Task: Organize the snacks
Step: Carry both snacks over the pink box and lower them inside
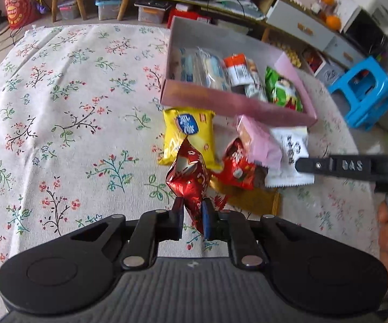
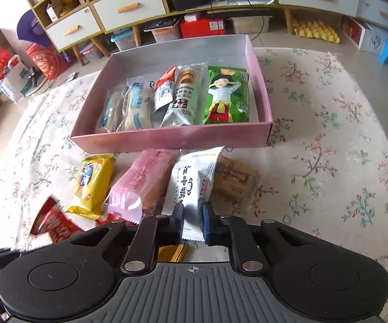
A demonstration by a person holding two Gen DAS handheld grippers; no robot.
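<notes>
The landmark is the shallow pink cardboard box point(image 2: 172, 137), which stands open on the floral tablecloth point(image 1: 73, 113).

Box contents: 5 wrapped snacks lie side by side along the box's near wall. From the right wrist view, left to right: 2 clear-and-blue packets point(image 2: 129, 107), 1 orange-and-white packet point(image 2: 164, 91), 1 silver biscuit packet point(image 2: 183, 94) and 1 green packet with a cartoon figure point(image 2: 227, 97).

Loose snacks: these lie in a cluster on the cloth just in front of the box's near wall.
- Yellow packet with a blue emblem point(image 1: 191, 137), at the cluster's left end.
- Pink packet point(image 2: 143, 185), beside the yellow one.
- Brown printed packet point(image 2: 234, 180), at the right end.
- A second red packet point(image 1: 237, 167), partly under the pink one.

Left gripper point(image 1: 192, 215): jaws clenched on the crinkled red foil packet point(image 1: 190, 175), held in front of the yellow packet.

Right gripper point(image 2: 192, 212): jaws clenched on the near end of the white packet with black print point(image 2: 191, 183), which lies between the pink and brown packets, its far end reaching the box's near wall.
</notes>
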